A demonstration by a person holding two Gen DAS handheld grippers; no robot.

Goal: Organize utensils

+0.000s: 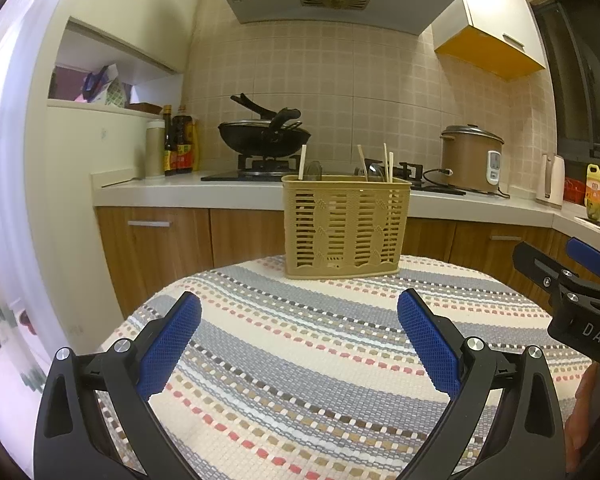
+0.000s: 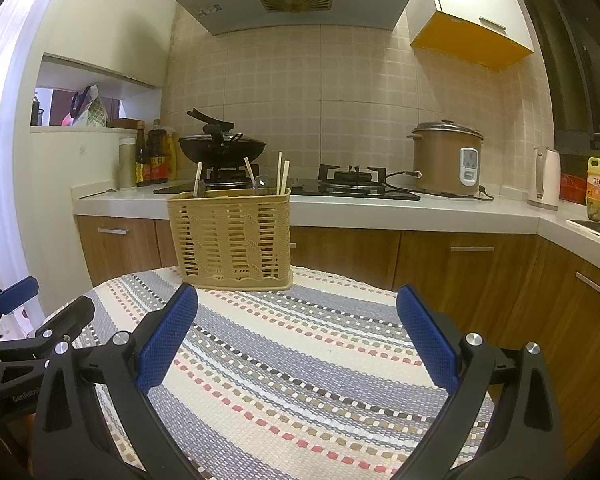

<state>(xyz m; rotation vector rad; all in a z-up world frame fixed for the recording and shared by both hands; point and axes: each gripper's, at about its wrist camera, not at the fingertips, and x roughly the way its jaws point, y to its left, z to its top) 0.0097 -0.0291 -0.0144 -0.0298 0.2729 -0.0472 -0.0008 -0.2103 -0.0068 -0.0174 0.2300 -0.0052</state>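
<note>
Both claws empty, jaws spread: left gripper (image 1: 299, 316), right gripper (image 2: 297, 308), low over striped cloth (image 1: 300, 380). Utensil basket (image 1: 344, 228) upright at the table's far edge, dead ahead of left, ahead and left of right. Chopsticks (image 1: 387, 163) stand near-vertical inside. Neither gripper clearly closer; left better aligned.

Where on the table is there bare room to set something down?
The striped cloth lies bare between the utensil basket and both open grippers, left gripper and right gripper. The far edge is taken by the basket holding chopsticks.
</note>
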